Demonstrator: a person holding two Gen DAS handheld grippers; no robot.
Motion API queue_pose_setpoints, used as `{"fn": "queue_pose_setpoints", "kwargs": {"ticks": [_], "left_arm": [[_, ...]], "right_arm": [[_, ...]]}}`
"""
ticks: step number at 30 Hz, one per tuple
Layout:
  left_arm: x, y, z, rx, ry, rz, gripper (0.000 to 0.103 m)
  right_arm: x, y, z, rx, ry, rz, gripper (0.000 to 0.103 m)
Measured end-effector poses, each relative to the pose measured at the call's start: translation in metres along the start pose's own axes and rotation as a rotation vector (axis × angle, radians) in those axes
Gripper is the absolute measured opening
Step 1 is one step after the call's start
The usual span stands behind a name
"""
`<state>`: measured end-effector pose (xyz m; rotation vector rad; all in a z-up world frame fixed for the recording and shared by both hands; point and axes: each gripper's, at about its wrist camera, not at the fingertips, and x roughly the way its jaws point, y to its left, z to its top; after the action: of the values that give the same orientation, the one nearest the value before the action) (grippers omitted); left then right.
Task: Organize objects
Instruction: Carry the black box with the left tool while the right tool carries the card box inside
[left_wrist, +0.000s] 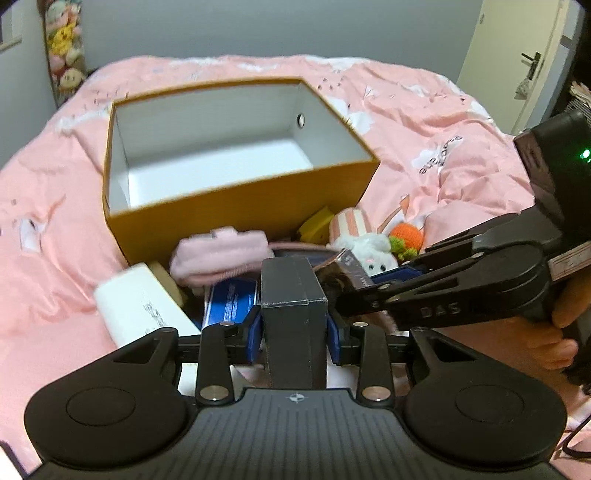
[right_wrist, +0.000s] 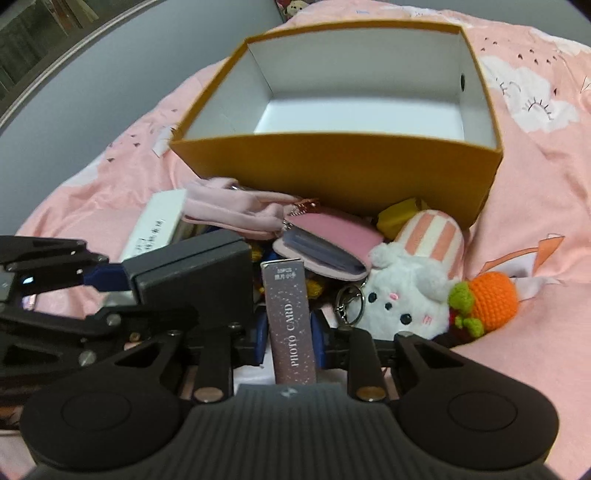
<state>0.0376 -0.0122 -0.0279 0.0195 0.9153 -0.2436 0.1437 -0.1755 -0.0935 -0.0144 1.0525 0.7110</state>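
Observation:
An open orange box (left_wrist: 240, 206) (right_wrist: 332, 170) with a white, empty inside stands on the pink bed. In front of it lies a pile of small objects. My left gripper (left_wrist: 293, 328) is shut on a dark grey box (left_wrist: 293, 314), also in the right wrist view (right_wrist: 192, 273), held above the pile. My right gripper (right_wrist: 291, 336) is shut on a purple "PHOTO CARD" box (right_wrist: 291, 321), held next to the left one; its box end shows in the left wrist view (left_wrist: 351, 266).
The pile holds a white box (left_wrist: 144, 306) (right_wrist: 155, 229), pink cloth (left_wrist: 221, 254) (right_wrist: 229, 210), a pink card wallet (right_wrist: 325, 243), a blue packet (left_wrist: 229, 299), a yellow item (left_wrist: 316, 221), a bunny plush (right_wrist: 406, 291) and an orange crochet carrot (right_wrist: 491, 299). A door (left_wrist: 517, 66) stands far right.

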Motion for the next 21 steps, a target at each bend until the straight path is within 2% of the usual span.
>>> {"fn": "queue_pose_setpoints", "kwargs": {"ticks": [8, 12, 16, 19, 21], "left_arm": [[-0.032, -0.004, 0.039, 0.152, -0.076, 0.047, 0.039], [-0.046, 0.002, 0.072, 0.247, -0.125, 0.122, 0.039], [-0.042, 0.009, 0.106, 0.353, -0.163, 0.229, 0.039], [-0.024, 0.011, 0.126, 0.452, -0.139, 0.268, 0.039], [-0.002, 0.011, 0.136, 0.532, -0.088, 0.301, 0.039]], "right_arm": [[-0.052, 0.004, 0.030, 0.001, -0.083, -0.005, 0.024], [-0.069, 0.009, 0.060, 0.004, -0.156, -0.001, 0.024], [-0.078, 0.010, 0.093, 0.023, -0.226, -0.007, 0.024], [-0.072, 0.005, 0.122, 0.077, -0.264, 0.008, 0.024], [-0.065, 0.000, 0.140, 0.112, -0.278, 0.021, 0.024]]}}
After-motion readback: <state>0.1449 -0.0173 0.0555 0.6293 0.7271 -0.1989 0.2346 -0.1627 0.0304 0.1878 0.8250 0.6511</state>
